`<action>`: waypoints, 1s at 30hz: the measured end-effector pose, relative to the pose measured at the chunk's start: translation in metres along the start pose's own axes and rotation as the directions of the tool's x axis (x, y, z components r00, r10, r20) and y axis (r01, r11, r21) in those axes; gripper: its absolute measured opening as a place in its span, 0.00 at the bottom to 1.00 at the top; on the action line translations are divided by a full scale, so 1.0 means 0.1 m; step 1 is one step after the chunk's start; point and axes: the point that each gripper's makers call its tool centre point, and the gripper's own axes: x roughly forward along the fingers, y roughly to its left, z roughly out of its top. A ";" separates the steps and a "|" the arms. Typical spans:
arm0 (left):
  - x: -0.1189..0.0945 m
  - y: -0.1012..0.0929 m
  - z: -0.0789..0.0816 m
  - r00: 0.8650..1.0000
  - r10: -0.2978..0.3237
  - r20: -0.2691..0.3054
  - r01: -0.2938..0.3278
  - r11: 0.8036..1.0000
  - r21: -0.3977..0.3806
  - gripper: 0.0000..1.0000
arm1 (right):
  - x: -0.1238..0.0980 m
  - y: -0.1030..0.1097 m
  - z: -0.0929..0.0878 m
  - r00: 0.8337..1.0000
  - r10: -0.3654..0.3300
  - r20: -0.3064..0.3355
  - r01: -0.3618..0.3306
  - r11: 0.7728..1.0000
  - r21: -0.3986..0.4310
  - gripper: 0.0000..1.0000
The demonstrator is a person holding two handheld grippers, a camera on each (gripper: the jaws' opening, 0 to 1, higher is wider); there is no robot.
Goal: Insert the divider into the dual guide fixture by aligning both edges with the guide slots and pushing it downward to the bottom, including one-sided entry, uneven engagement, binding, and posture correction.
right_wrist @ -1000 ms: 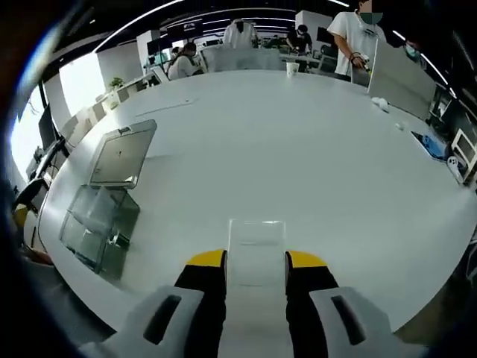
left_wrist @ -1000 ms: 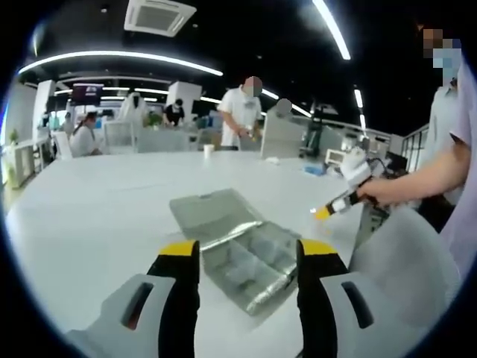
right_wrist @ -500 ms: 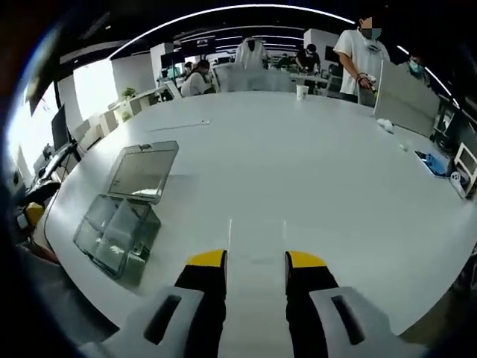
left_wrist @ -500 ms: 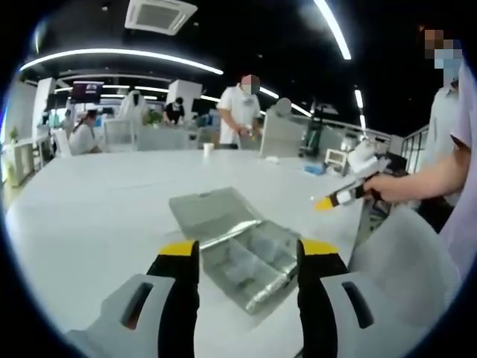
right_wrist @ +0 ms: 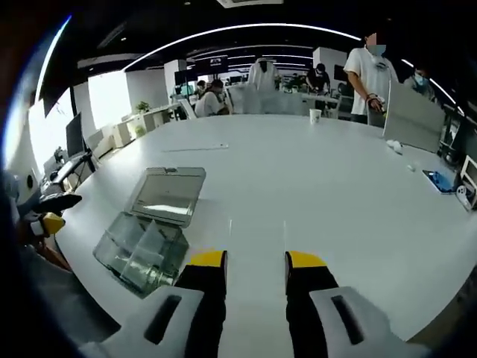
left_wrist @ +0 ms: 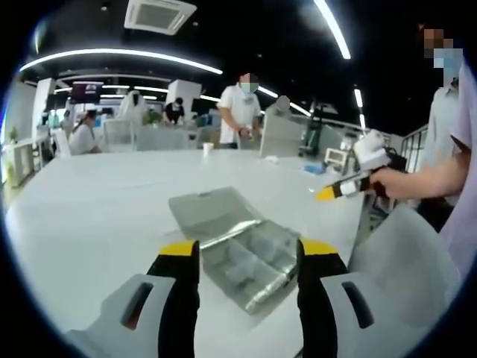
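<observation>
The guide fixture [left_wrist: 250, 261] is a clear plastic compartment box lying on the white table with its lid [left_wrist: 212, 209] folded open behind it. My left gripper [left_wrist: 249, 250] is open just in front of it, the box showing between its yellow-tipped jaws. In the right gripper view the fixture [right_wrist: 141, 252] lies to the lower left with its lid [right_wrist: 168, 194] open. My right gripper [right_wrist: 256, 259] is shut on the clear divider [right_wrist: 256, 242], a see-through plate whose faint edges rise from between the jaws. A person's hand holds that right gripper [left_wrist: 344, 186] in the air to the right of the box.
The white table [right_wrist: 335, 186] stretches far back, with a paper cup [right_wrist: 316, 115] and small items near its far edge. Several people stand or sit beyond it. A person's sleeve [left_wrist: 455, 156] is at the right. The left gripper's yellow tip [right_wrist: 51, 222] pokes in at the left.
The right gripper with the divider has drifted up and to the right in the left gripper view. Its own view has swung, bringing the fixture nearer the jaws. The left gripper stays put.
</observation>
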 end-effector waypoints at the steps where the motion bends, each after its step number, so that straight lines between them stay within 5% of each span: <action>1: 0.00 0.00 0.00 1.000 0.001 0.000 -0.001 1.000 -0.001 0.51 | -0.01 0.02 0.01 1.000 0.001 0.003 -0.001 1.000 -0.002 0.26; 30: 0.12 -0.10 0.12 0.999 -0.041 0.012 0.042 0.999 -0.035 0.48 | -0.08 0.79 0.27 0.979 0.176 0.102 -0.166 0.981 -0.102 0.26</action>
